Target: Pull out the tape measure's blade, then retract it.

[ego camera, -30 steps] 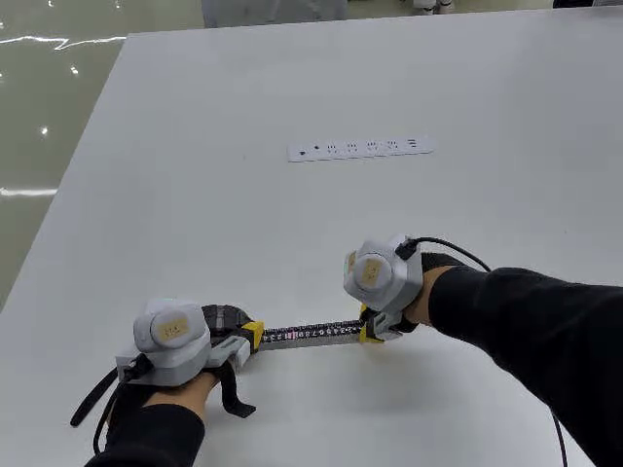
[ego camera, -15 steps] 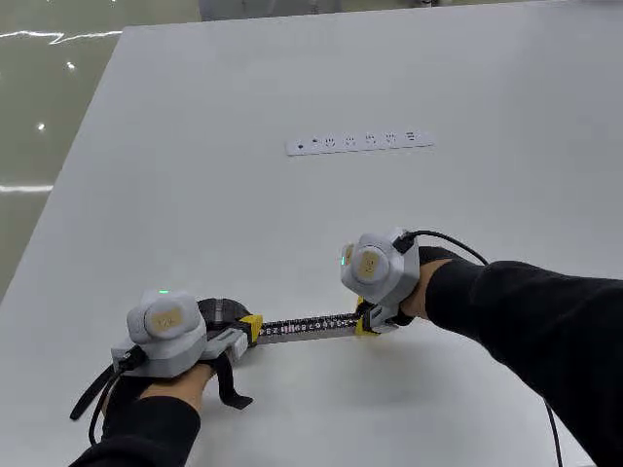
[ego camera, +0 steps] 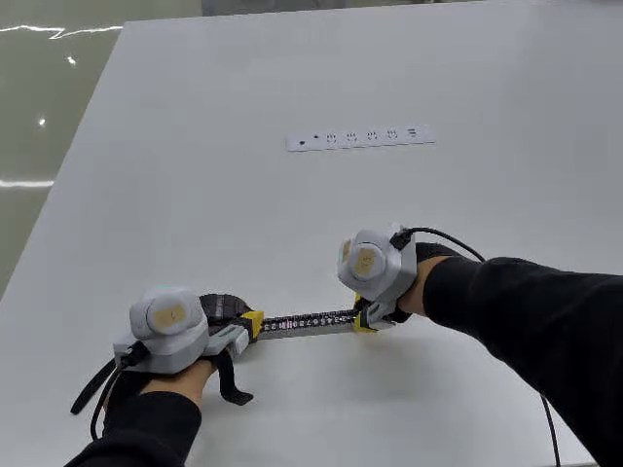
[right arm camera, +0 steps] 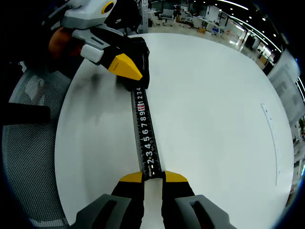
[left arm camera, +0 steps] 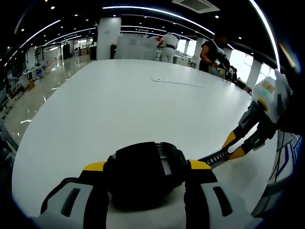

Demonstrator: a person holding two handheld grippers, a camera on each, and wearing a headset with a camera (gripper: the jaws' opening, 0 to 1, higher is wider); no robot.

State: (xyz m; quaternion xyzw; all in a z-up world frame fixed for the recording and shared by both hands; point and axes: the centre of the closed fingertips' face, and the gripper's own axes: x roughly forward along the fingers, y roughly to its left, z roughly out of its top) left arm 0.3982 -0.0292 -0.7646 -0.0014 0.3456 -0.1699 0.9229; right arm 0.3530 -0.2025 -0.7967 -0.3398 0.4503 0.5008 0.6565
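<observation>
The black tape measure case (ego camera: 220,308) lies on the white table (ego camera: 292,214) near its front left, and my left gripper (ego camera: 237,333) is shut on it. In the left gripper view the case (left arm camera: 142,174) sits between the yellow-tipped jaws of the left gripper (left arm camera: 147,167). The blade (ego camera: 307,322) runs out to the right, flat over the table, with numbers up to about 14 showing (right arm camera: 145,138). My right gripper (ego camera: 365,322) is shut on the blade's end, as its own view shows (right arm camera: 152,177).
A white power strip (ego camera: 360,137) lies flat at the table's middle. A black strap (ego camera: 230,381) trails from the case toward the front edge. The table's left edge (ego camera: 68,185) drops to a glossy floor. A mesh chair (right arm camera: 28,143) stands by the front edge.
The head view has tilted a little. Both grippers keep their hold, and the drawn-out length of blade looks about the same.
</observation>
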